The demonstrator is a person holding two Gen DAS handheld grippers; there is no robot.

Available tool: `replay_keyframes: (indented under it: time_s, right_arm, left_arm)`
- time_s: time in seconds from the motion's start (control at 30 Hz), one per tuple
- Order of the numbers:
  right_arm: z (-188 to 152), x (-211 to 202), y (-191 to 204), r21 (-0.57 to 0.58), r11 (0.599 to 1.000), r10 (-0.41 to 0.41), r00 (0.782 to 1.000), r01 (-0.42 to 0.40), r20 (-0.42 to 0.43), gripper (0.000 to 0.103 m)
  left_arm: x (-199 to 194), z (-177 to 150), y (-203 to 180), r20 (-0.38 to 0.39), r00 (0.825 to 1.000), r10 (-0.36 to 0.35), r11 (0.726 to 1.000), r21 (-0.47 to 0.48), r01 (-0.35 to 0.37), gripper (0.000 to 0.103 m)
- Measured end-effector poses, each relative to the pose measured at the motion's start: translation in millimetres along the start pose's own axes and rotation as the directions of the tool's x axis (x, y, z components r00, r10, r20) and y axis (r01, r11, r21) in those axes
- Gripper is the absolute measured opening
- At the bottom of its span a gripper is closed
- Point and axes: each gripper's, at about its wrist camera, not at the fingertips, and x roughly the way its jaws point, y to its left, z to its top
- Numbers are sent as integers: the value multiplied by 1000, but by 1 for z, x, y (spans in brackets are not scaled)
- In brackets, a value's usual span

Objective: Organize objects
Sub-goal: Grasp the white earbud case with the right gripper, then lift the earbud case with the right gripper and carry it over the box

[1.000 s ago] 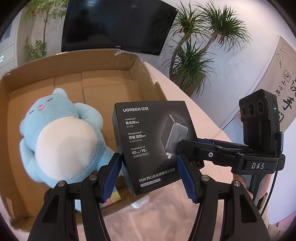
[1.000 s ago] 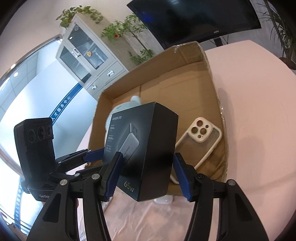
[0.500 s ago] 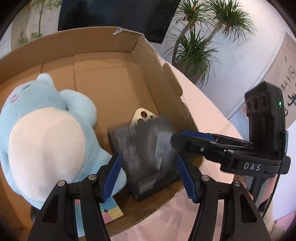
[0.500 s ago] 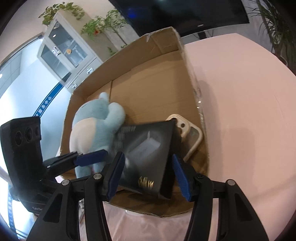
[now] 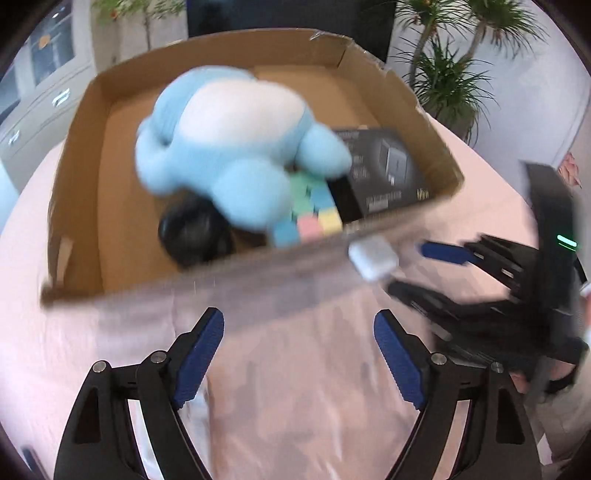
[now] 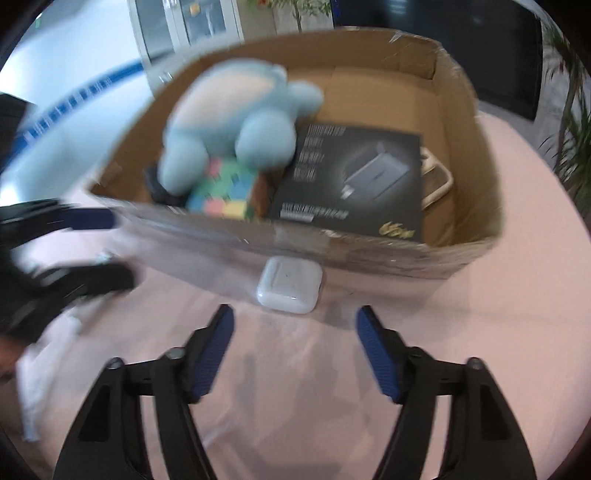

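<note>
A cardboard box (image 5: pixel 77 155) (image 6: pixel 476 122) stands on the pink table. In it lie a blue plush toy (image 5: pixel 229 133) (image 6: pixel 236 110), a black charger box (image 5: pixel 384 170) (image 6: pixel 354 181), a pastel cube (image 5: pixel 314 214) (image 6: pixel 225 192), a black round thing (image 5: pixel 192 229) and a beige phone case (image 6: pixel 437 181). A white earbud case (image 5: pixel 373 256) (image 6: pixel 290 284) lies on the table against the box's near wall. My left gripper (image 5: pixel 299 354) and right gripper (image 6: pixel 295 350) are both open and empty, above the table in front of the box.
The pink tablecloth (image 6: pixel 480 332) spreads around the box. Potted plants (image 5: pixel 447 62) and a dark screen stand behind it. A grey cabinet (image 6: pixel 184 29) is at the back left. The right gripper also shows in the left wrist view (image 5: pixel 480 280).
Both grippers had the black charger box between their fingers; it now lies in the cardboard box. Both grippers have opened and drawn back to the table in front of the box.
</note>
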Motion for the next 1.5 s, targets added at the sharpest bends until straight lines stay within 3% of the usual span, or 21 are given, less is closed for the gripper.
replay_keyframes:
  time_s: [0.07, 0.1, 0.2, 0.33, 0.47, 0.63, 0.77, 0.83, 0.87, 1.07, 1.5]
  right_arm:
    - [4, 17, 10, -25, 998, -50, 999, 50, -9, 55]
    - [6, 25, 14, -44, 997, -70, 997, 69, -17, 48]
    - [11, 32, 23, -68, 995, -75, 997, 73, -21, 42]
    - [-7, 18, 38, -110, 994, -1, 999, -3, -33, 42]
    - [-48, -13, 66, -201, 976, 78, 996, -84, -41, 43]
    - [-102, -56, 97, -272, 949, 158, 987, -162, -37, 43]
    - [-128, -77, 106, -285, 945, 162, 986, -164, -29, 43]
    - [-132, -80, 98, -278, 946, 167, 986, -168, -30, 47]
    - [-135, -81, 97, -284, 944, 168, 985, -169, -29, 49]
    - [-127, -74, 111, -318, 936, 150, 988, -149, -21, 49]
    - [-124, -73, 111, -312, 939, 143, 989, -147, -36, 48]
  left_arm:
    - [-5, -11, -2, 1, 1000, 17, 1000, 1, -17, 84]
    - [-9, -14, -3, 8, 1000, 31, 1000, 1, -31, 84]
    - [-21, -27, -6, 27, 998, 55, 998, 4, -55, 84]
    - [-28, -42, -10, 38, 997, 70, 997, 12, -70, 84]
    - [-32, -62, -9, 9, 999, 48, 999, 15, -48, 84]
    - [-29, -89, -26, -63, 998, -29, 997, 66, 33, 84]
    - [-21, -111, -45, -147, 979, -140, 979, 127, 159, 83]
    - [-19, -114, -49, -154, 978, -144, 975, 144, 167, 78]
    - [-18, -115, -51, -162, 974, -159, 971, 151, 183, 70]
    - [-8, -112, -60, -189, 966, -175, 961, 180, 209, 43]
    - [-10, -112, -56, -194, 958, -210, 956, 166, 243, 42]
